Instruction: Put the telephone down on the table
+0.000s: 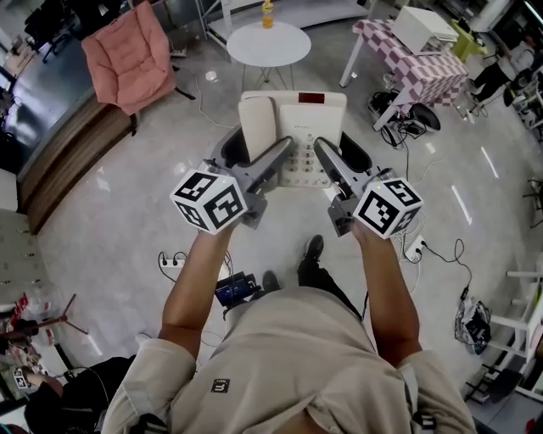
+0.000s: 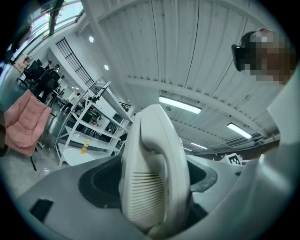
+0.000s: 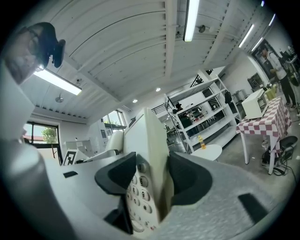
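So far nothing is set down: the telephone (image 1: 299, 127) hangs in the air over the bare floor, carried between both grippers. The round white table (image 1: 270, 44) with a bottle (image 1: 267, 13) on it stands well ahead, and a checkered table (image 1: 407, 61) is off to the right. By my reading, the whole approach, the lowering and the release are left to do.

The left gripper (image 1: 254, 157) has its jaws part open and clamped on the telephone's left side, where the handset (image 2: 154, 173) fills the gap between the dark pads. The right gripper (image 1: 344, 161) is likewise clamped on the right edge of the body, with the number keys (image 3: 136, 187) just inside its left jaw.
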### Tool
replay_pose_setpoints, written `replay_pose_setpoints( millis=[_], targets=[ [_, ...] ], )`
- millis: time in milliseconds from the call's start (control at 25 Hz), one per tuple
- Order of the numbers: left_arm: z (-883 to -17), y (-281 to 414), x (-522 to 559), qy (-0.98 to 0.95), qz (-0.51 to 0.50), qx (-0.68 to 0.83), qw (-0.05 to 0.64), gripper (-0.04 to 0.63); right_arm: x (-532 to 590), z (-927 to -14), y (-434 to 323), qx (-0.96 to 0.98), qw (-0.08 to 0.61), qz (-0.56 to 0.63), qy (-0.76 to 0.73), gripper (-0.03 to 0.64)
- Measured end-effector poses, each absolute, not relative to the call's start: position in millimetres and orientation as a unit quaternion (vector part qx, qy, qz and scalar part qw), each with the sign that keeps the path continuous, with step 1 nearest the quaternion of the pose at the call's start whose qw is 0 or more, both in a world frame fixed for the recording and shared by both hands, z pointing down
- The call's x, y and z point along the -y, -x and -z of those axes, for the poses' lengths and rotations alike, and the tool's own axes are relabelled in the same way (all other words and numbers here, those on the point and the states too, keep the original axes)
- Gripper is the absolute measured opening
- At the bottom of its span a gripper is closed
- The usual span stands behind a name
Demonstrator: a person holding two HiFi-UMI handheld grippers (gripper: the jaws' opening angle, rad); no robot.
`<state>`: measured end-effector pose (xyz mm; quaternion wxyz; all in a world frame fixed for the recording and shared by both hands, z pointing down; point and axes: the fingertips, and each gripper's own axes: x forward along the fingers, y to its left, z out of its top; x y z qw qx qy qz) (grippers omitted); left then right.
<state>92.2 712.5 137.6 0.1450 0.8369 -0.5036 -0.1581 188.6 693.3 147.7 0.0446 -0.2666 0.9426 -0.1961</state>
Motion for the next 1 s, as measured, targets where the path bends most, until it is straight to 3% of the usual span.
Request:
replay_pose_setpoints(
  millis=[1000],
  targets=[
    [-161, -133, -504, -0.785, 0.158, 0.578, 0.157, 0.383, -469, -170, -224, -0.956, 0.016, 0.226, 0.186, 0.198]
  ],
)
